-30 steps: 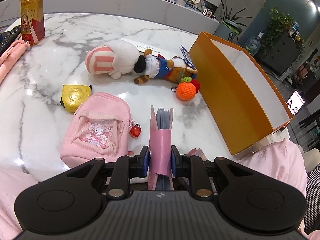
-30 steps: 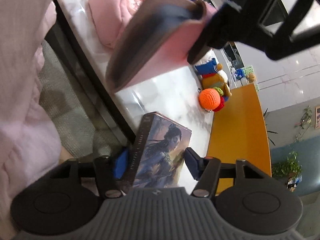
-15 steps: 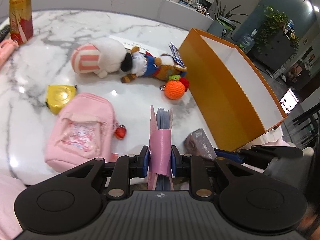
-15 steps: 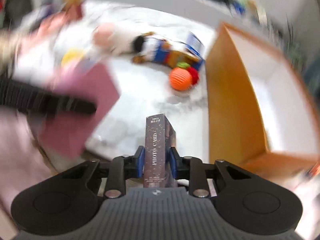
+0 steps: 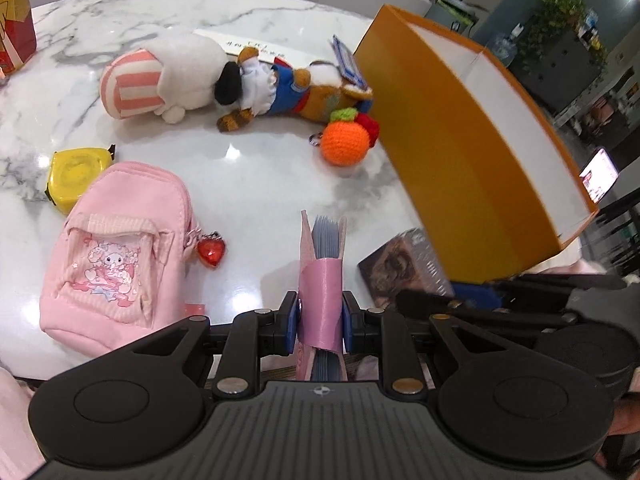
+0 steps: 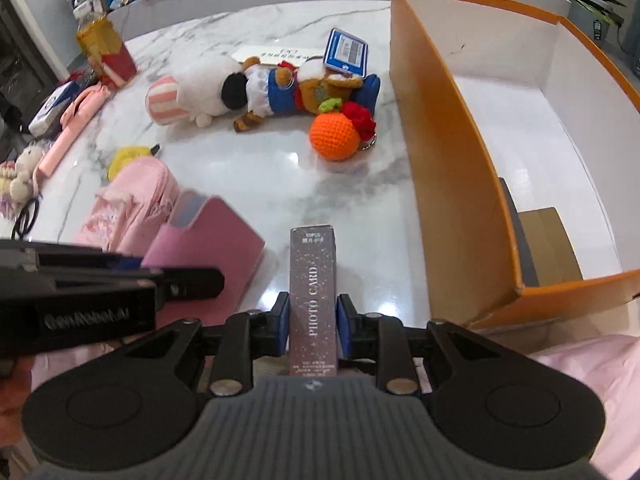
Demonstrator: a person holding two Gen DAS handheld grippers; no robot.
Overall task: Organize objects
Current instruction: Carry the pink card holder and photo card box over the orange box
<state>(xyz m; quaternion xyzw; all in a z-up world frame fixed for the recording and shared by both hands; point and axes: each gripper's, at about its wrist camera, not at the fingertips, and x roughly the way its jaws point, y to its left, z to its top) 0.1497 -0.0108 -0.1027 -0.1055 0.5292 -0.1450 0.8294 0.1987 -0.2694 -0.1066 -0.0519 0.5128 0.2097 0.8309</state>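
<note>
Right wrist view is showing the right gripper point(image 6: 312, 322) clamping a narrow dark box point(image 6: 313, 280) lettered PHOTO CARD, held on edge between the blue pads, above the near edge of the marble table point(image 6: 260, 168). Left wrist view is showing the left gripper point(image 5: 320, 320) clamping a pink card wallet point(image 5: 322, 280), spine toward the camera, sleeves fanning open at the far end. Both are hanging clear of the tabletop, just left of the orange box point(image 6: 448, 152).

Judgement: the step in hand is looking like carrying both items to the orange box, whose near wall is standing tall. Doing it well is meaning lifting each item over that wall before lowering, going one at a time so the grippers are not crossing, and keeping the wallet gripped on its band so the sleeves are not spilling. A brown carton point(image 6: 548, 240) is already occupying the near corner inside, so the free white floor beyond is looking safer.

Count, still lying on the table:
- plush toys: two, a white one point(image 5: 168, 76) and a blue-clothed one point(image 5: 288, 92), touching
- crochet orange point(image 5: 346, 142): one
- pink mini backpack point(image 5: 120, 252): one
- yellow tape measure point(image 5: 76, 176): one
- drink bottle point(image 6: 106, 50): one
- held items: two
</note>
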